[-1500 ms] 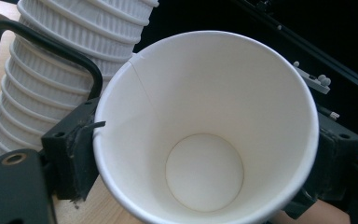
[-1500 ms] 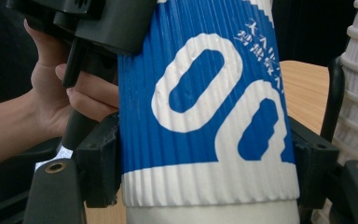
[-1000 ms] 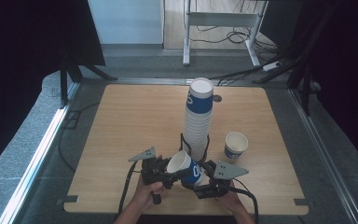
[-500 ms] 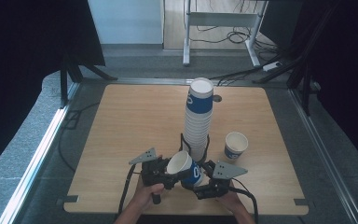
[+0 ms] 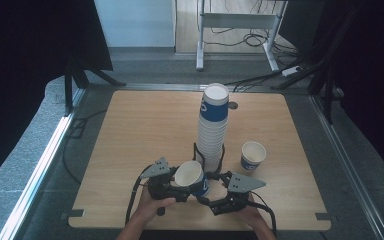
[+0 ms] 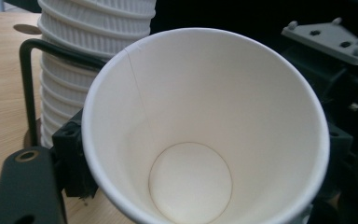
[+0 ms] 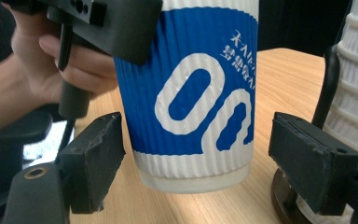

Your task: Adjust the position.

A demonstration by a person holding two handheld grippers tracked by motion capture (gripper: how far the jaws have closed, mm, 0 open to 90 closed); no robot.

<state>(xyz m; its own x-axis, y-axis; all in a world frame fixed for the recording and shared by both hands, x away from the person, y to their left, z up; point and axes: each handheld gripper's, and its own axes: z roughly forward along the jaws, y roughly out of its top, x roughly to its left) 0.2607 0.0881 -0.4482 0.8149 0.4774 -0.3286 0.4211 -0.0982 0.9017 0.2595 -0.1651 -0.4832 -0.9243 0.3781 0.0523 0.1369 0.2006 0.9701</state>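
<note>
Two grippers: left gripper (image 5: 180, 182) jaws clamp the cup (image 5: 190, 176); right gripper (image 7: 193, 161) jaws just opened wide.

Both grippers black (image 5: 180, 186) (image 5: 219, 196) — grey 3-cornered top plates, black cables, blocky fingers (image 7: 313, 158).

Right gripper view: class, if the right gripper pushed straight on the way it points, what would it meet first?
Most likely the blue-and-white cup, which stands between its open fingers, untouched; the left gripper grips that cup.
</note>
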